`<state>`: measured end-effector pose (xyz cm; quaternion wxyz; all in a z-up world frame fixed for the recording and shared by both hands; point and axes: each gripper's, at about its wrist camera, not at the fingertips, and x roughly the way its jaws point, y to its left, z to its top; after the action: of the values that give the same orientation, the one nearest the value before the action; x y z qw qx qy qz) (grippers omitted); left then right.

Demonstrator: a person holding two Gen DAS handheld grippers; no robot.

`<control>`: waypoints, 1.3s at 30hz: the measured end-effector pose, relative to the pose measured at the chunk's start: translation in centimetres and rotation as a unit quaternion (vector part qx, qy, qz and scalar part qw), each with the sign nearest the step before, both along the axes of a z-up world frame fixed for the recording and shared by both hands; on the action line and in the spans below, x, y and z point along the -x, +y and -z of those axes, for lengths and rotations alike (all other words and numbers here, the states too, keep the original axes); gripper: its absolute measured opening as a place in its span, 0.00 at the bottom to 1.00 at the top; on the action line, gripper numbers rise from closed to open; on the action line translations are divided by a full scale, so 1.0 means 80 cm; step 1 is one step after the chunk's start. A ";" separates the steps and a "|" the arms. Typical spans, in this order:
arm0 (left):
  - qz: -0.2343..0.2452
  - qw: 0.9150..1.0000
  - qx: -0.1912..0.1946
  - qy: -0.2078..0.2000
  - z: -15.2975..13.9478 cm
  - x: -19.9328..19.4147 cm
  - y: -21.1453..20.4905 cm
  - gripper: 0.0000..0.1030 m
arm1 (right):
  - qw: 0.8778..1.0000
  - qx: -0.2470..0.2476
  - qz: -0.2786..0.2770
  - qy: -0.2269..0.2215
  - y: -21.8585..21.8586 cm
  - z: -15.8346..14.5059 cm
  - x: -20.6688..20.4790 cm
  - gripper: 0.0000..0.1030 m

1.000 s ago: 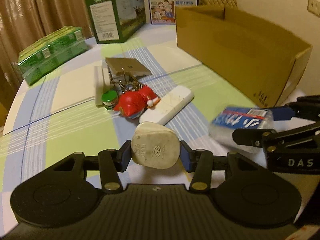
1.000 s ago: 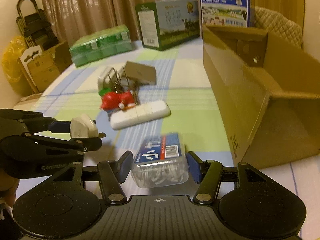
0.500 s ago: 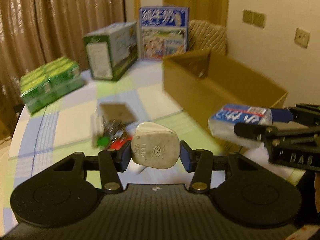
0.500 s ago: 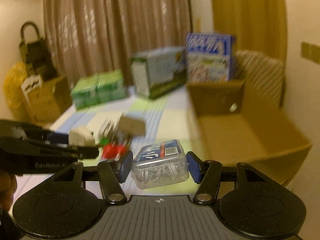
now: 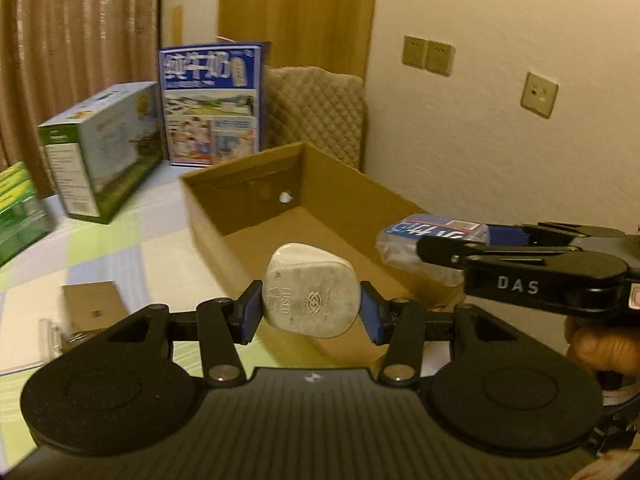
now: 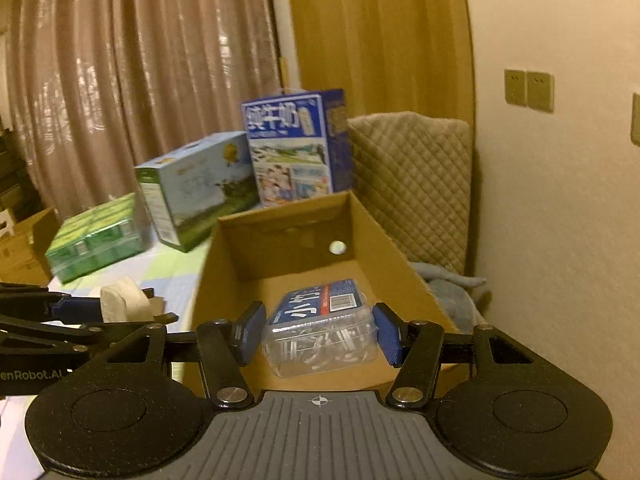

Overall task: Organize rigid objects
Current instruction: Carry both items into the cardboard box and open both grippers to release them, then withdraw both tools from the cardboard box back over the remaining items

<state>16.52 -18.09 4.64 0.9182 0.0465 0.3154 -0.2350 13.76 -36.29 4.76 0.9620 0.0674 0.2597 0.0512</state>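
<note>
Plug [image 5: 310, 292] in left claw [image 5: 311, 312], clip box [image 6: 320, 326] in right claw [image 6: 320, 334], both level above carton [image 6: 280, 236].

Left gripper [image 5: 311, 312] level, fingers clamped both sides on white plug [image 5: 310, 291]. Right gripper [image 6: 319, 333] level, just right of left, fingers pinching clear plastic box [image 6: 320, 328], raised off worktop.

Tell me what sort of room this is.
Likely a home room, perhaps a dining area: floor-length curtains, a quilted chair against the wall, and a checked tablecloth bearing milk cartons and a cardboard box.
</note>
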 end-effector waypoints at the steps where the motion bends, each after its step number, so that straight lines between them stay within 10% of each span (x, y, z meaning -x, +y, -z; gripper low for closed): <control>1: 0.005 1.000 -0.001 0.003 0.004 -0.004 -0.007 0.44 | 1.000 -0.002 0.001 0.002 -0.004 0.003 -0.004 0.53; 34: -0.070 0.997 0.007 0.006 0.017 0.016 0.057 0.57 | 0.999 -0.026 0.003 0.031 -0.024 0.044 -0.030 0.54; 39: -0.082 0.997 0.009 0.009 0.019 0.022 0.068 0.59 | 0.999 -0.039 0.011 0.021 -0.028 0.038 -0.027 0.66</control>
<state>14.75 -12.67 3.16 0.9321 0.0106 0.3239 -0.1619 15.94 -38.51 1.75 0.9534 0.1090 0.2771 0.0489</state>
